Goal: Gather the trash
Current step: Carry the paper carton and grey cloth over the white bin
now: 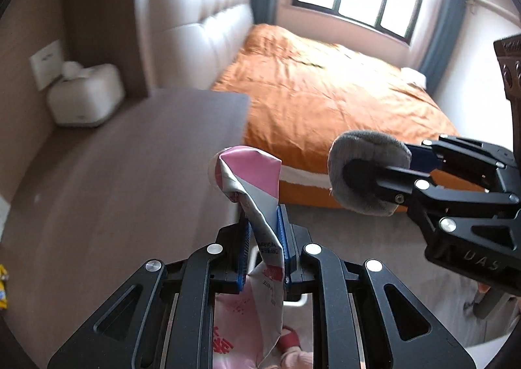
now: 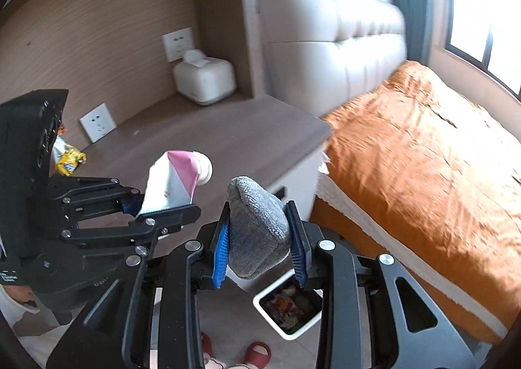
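My left gripper (image 1: 264,222) is shut on a squeezed pink and white tube (image 1: 257,193), held in the air beside the bedside cabinet. It also shows in the right wrist view (image 2: 176,180). My right gripper (image 2: 260,232) is shut on a grey sock (image 2: 257,232), held above the floor to the right of the left gripper. The sock also shows in the left wrist view (image 1: 368,173). A white trash bin (image 2: 289,307) with rubbish in it stands on the floor below the right gripper.
A brown bedside cabinet (image 2: 228,134) holds a white tissue box (image 2: 205,79) and a yellow snack wrapper (image 2: 68,160). A bed with an orange cover (image 2: 423,154) and a padded headboard is on the right. The person's red slippers (image 2: 257,352) are on the floor.
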`<state>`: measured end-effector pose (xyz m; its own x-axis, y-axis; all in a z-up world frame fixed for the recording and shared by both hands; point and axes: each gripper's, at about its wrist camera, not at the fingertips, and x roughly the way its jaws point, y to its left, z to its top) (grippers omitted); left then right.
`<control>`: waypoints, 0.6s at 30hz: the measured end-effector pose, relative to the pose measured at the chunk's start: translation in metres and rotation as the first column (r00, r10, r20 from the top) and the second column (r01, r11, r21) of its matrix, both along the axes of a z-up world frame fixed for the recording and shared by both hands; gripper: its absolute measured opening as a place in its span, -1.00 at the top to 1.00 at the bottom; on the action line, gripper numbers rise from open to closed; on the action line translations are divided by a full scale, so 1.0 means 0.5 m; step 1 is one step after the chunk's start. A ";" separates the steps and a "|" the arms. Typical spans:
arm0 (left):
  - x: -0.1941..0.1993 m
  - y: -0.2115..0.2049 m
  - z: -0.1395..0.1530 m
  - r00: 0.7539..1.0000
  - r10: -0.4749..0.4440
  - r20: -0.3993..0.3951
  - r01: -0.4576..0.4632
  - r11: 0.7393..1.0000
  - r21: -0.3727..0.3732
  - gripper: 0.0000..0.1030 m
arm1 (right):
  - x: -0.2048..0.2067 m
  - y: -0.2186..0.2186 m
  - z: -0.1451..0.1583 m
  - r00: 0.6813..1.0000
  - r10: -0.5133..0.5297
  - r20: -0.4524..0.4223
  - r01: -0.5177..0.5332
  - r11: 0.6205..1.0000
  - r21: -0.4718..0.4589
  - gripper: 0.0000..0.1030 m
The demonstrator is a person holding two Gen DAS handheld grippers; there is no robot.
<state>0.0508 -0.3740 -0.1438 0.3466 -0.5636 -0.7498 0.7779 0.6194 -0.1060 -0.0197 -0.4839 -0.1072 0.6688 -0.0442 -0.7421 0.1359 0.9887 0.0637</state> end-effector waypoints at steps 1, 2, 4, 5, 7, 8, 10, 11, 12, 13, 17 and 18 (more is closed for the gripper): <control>-0.005 -0.014 -0.008 1.000 -0.018 -0.007 0.018 1.000 0.008 0.70 | -0.008 -0.011 -0.005 1.000 -0.014 -0.006 0.014 1.000 0.001 0.35; -0.006 -0.022 -0.014 1.000 -0.027 -0.009 0.027 1.000 0.015 0.70 | -0.016 -0.022 -0.012 1.000 -0.026 -0.013 0.026 1.000 0.005 0.35; -0.016 -0.043 -0.029 0.999 -0.051 -0.019 0.052 0.998 0.035 0.70 | -0.026 -0.039 -0.023 0.999 -0.041 -0.025 0.042 0.999 0.017 0.35; -0.021 -0.054 -0.039 0.998 -0.063 -0.026 0.064 0.997 0.045 0.70 | -0.032 -0.050 -0.032 0.998 -0.052 -0.034 0.053 0.998 0.026 0.35; -0.026 -0.071 -0.053 0.996 -0.077 -0.036 0.079 0.995 0.062 0.70 | -0.040 -0.067 -0.045 0.997 -0.064 -0.048 0.066 0.997 0.045 0.35; -0.029 -0.079 -0.061 0.995 -0.085 -0.046 0.088 0.994 0.070 0.70 | -0.044 -0.076 -0.054 0.996 -0.071 -0.057 0.074 0.996 0.054 0.35; -0.037 -0.093 -0.076 0.994 -0.096 -0.057 0.101 0.991 0.086 0.70 | -0.052 -0.089 -0.068 0.994 -0.080 -0.071 0.085 0.994 0.068 0.35; -0.041 -0.101 -0.084 0.993 -0.102 -0.063 0.108 0.990 0.093 0.70 | -0.054 -0.096 -0.077 0.993 -0.084 -0.079 0.090 0.993 0.073 0.35; -0.043 -0.107 -0.091 0.992 -0.108 -0.069 0.114 0.988 0.099 0.70 | -0.056 -0.101 -0.084 0.993 -0.086 -0.086 0.093 0.993 0.078 0.35; -0.046 -0.115 -0.100 0.991 -0.114 -0.074 0.121 0.987 0.107 0.70 | -0.058 -0.105 -0.090 0.992 -0.088 -0.092 0.096 0.992 0.083 0.35; -0.055 -0.146 -0.142 0.986 -0.136 -0.099 0.148 0.980 0.134 0.70 | -0.064 -0.127 -0.121 0.989 -0.094 -0.118 0.106 0.990 0.097 0.35; -0.053 -0.153 -0.154 0.984 -0.140 -0.107 0.154 0.978 0.138 0.70 | -0.065 -0.135 -0.135 0.987 -0.096 -0.126 0.109 0.989 0.102 0.35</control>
<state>0.0245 -0.4505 -0.2210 0.1906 -0.4855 -0.8532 0.8522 0.5133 -0.1017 -0.0521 -0.5514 -0.1747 0.5699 -0.0230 -0.8214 0.2497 0.9572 0.1465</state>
